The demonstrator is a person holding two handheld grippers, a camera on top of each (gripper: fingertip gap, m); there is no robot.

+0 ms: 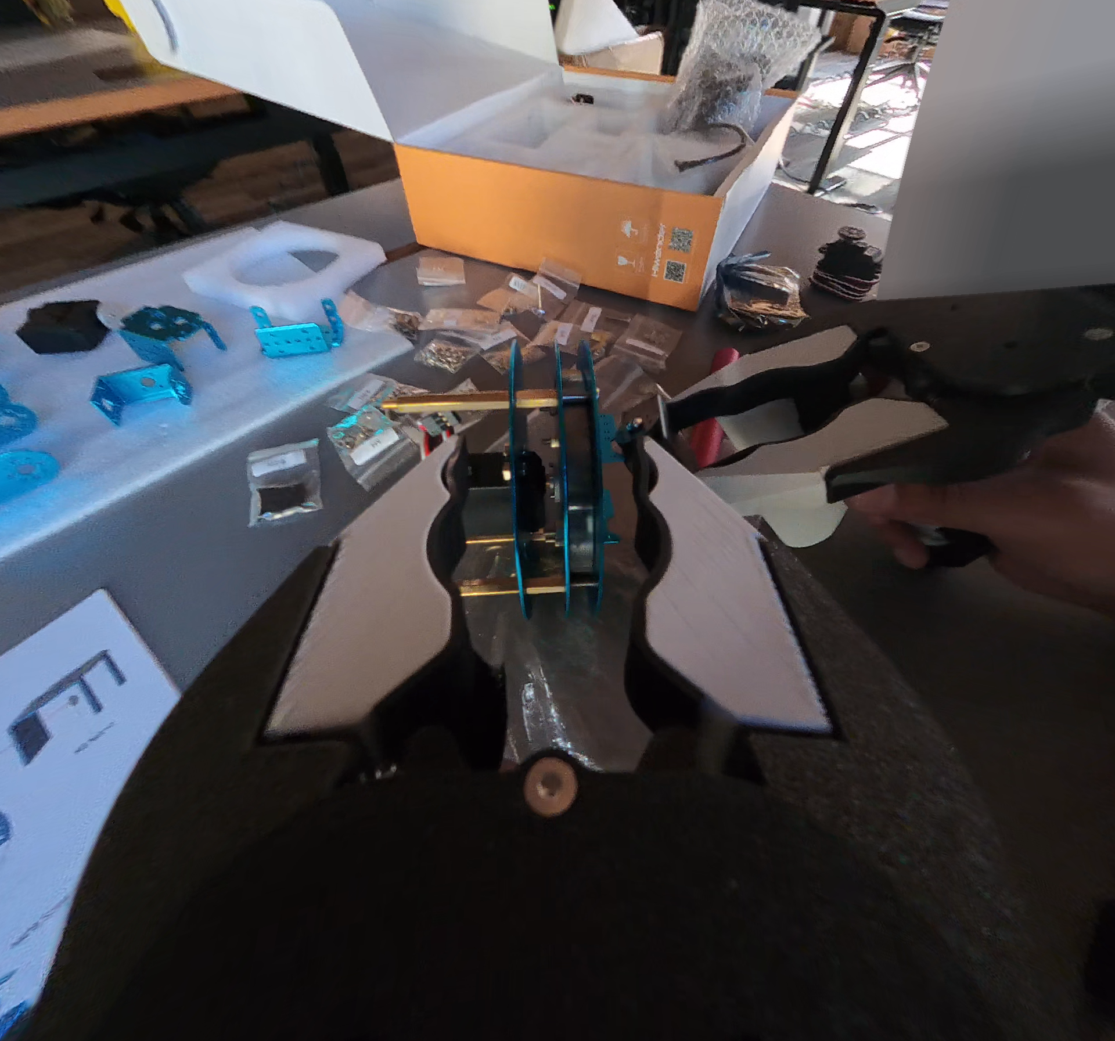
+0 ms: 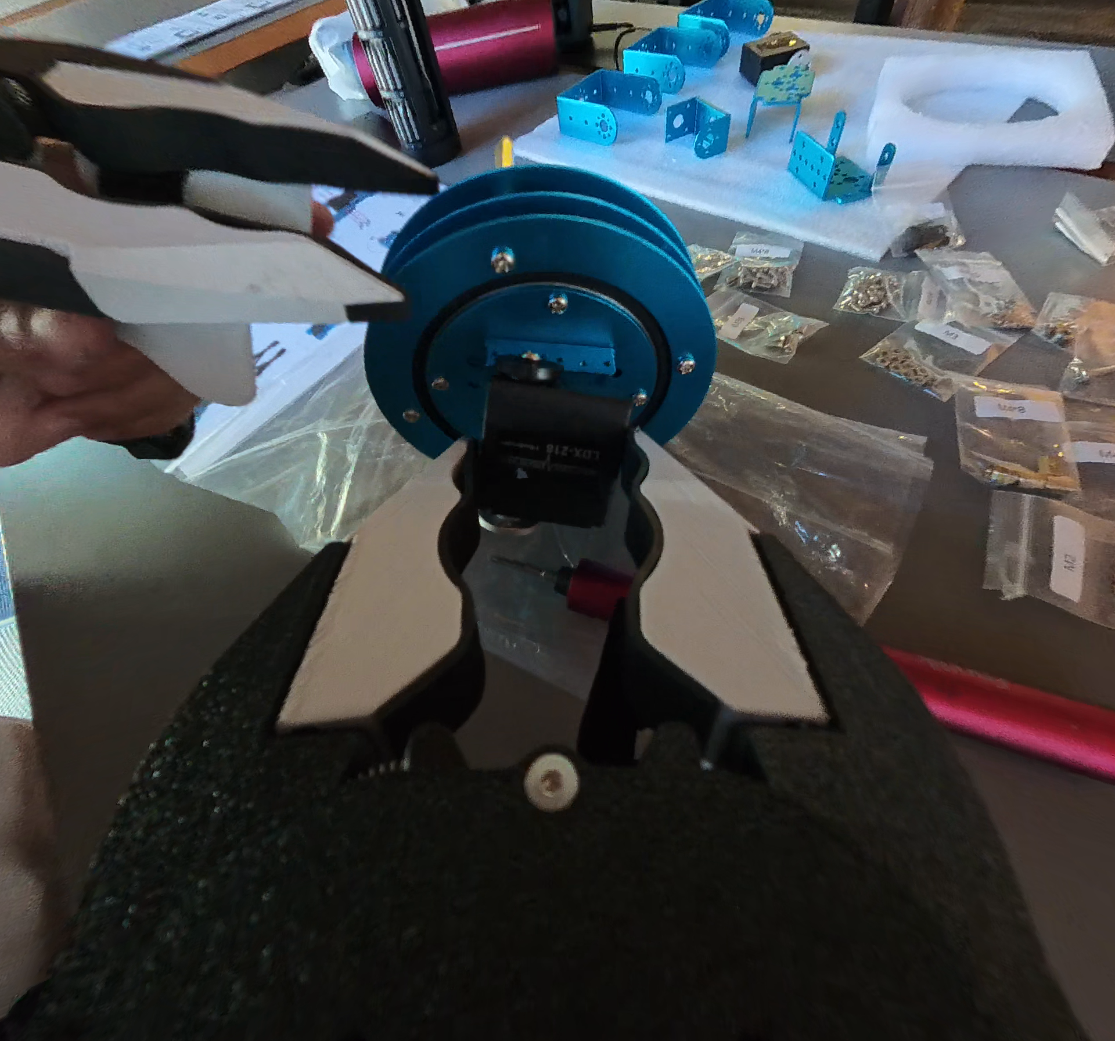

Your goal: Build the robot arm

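Observation:
A blue assembly of three metal discs (image 1: 579, 469) joined by brass standoffs is held in the air above the table. A black servo (image 2: 549, 457) is fixed to its front disc (image 2: 543, 288). My right gripper (image 2: 549, 457) is shut on the servo body, one finger on each side. It shows in the left wrist view (image 1: 682, 439) coming in from the right, a hand behind it. My left gripper (image 1: 549, 457) is open, its fingers straddling the disc stack with gaps on both sides. In the right wrist view the left gripper (image 2: 416, 246) reaches the discs' left rim.
An open orange box (image 1: 561, 222) stands at the back. A white foam sheet (image 2: 754, 191) carries several blue brackets (image 2: 609, 101). Small bags of screws (image 2: 760, 270) lie scattered on the grey table. A red screwdriver (image 2: 597, 584) lies under the assembly. A printed sheet (image 1: 66, 710) lies at the left.

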